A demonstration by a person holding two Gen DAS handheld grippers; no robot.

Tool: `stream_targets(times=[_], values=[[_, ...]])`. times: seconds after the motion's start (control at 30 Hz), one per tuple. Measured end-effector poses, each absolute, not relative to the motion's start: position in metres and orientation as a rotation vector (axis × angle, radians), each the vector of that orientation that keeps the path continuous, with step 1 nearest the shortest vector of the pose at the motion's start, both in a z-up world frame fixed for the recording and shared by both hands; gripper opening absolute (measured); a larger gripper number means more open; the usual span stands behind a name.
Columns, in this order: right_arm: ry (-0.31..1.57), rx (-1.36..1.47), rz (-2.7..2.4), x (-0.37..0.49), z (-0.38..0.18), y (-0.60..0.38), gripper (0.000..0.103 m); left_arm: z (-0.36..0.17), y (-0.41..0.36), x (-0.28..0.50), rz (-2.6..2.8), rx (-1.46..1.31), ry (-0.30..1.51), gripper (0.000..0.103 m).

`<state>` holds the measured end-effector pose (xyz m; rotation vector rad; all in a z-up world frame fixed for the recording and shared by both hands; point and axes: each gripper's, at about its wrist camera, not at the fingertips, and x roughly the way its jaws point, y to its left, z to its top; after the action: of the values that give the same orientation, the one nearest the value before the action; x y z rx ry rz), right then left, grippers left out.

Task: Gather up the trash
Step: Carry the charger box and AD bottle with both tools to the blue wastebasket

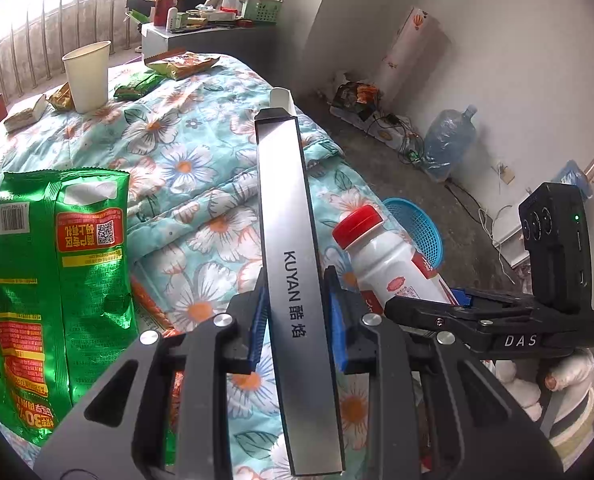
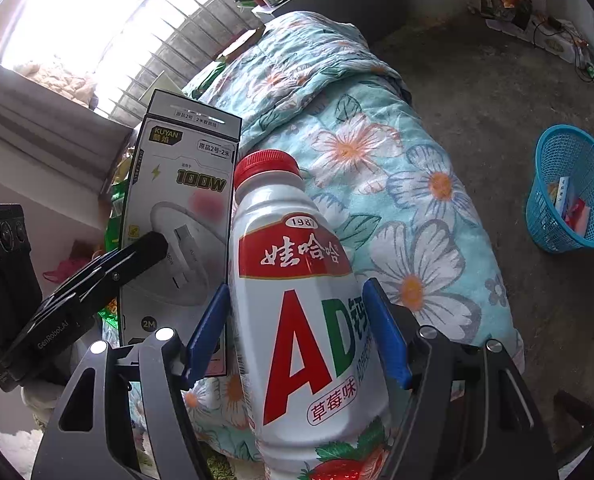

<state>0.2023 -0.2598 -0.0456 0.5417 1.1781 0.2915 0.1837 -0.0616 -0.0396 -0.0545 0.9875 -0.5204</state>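
Nearest the lens in the left wrist view, the left gripper (image 1: 297,332) has its blue pads closed against the narrow sides of a grey cable box (image 1: 287,240), which stands up along the fingers over the floral quilt (image 1: 201,168). To its left a green snack bag (image 1: 57,280) stands untouched on the bed; further back sit a paper cup (image 1: 87,76) and several wrappers (image 1: 181,65).

In the right wrist view, the right gripper (image 2: 297,336) is clamped round the waist of a white drink bottle (image 2: 297,300) with a red cap, held upright between the pads. The cable box (image 2: 181,220) is just beside it on the left, apparently touching or nearly so.

Off to the right, the blue basket (image 2: 573,192) stands on the concrete floor, well apart from both loads and already holding a few scraps.

The risks, as I judge them: the box is gripped low on a slick face, so a quick swing could let it pivot or slide out. The bottle is round and smooth and might twist in the pads. Carried this close, the two items could knock one another. The basket looks light, so a drop on its rim might tip it.
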Motion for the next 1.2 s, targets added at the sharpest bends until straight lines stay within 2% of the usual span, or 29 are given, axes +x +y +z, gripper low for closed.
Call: stream_targets(times=[0.8,1.2], values=[[1.051,0.658,0.253,0.179,-0.025,-0.296,0.066,-0.033,-0.072,0.169,-0.498,0.029,0.928,0.024],[0.971,0.733,0.219,0.162,-0.015,-0.312,0.066,-0.009,-0.068,0.154,-0.535,0.033,0.863,0.023]])
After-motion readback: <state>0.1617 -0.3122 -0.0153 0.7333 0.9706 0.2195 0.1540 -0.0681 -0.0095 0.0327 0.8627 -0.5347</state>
